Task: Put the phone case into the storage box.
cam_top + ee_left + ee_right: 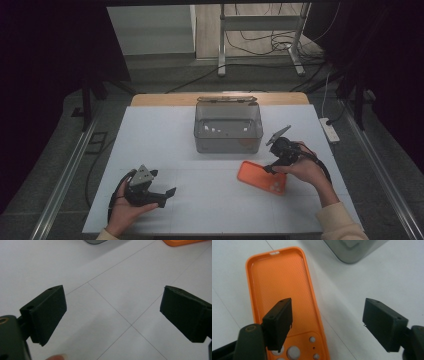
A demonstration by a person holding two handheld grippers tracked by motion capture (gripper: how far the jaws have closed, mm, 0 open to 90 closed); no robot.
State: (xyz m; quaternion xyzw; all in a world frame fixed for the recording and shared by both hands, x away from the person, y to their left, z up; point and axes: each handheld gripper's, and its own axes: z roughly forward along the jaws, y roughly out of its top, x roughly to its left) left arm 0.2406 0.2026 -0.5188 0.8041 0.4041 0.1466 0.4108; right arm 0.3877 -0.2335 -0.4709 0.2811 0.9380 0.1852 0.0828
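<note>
Orange phone case: flat on white counter, lower right of centre, inner side up. Right gripper: fingers apart, one over case, nothing clamped. Left gripper: fingers apart, empty, lower left. Grey box: centre.

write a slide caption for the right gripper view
Open right gripper poised over an orange silicone phone case lying inside-up on the white table.

Orange phone case with dotted texture inside, translucent grey box, white table, black claws
</note>
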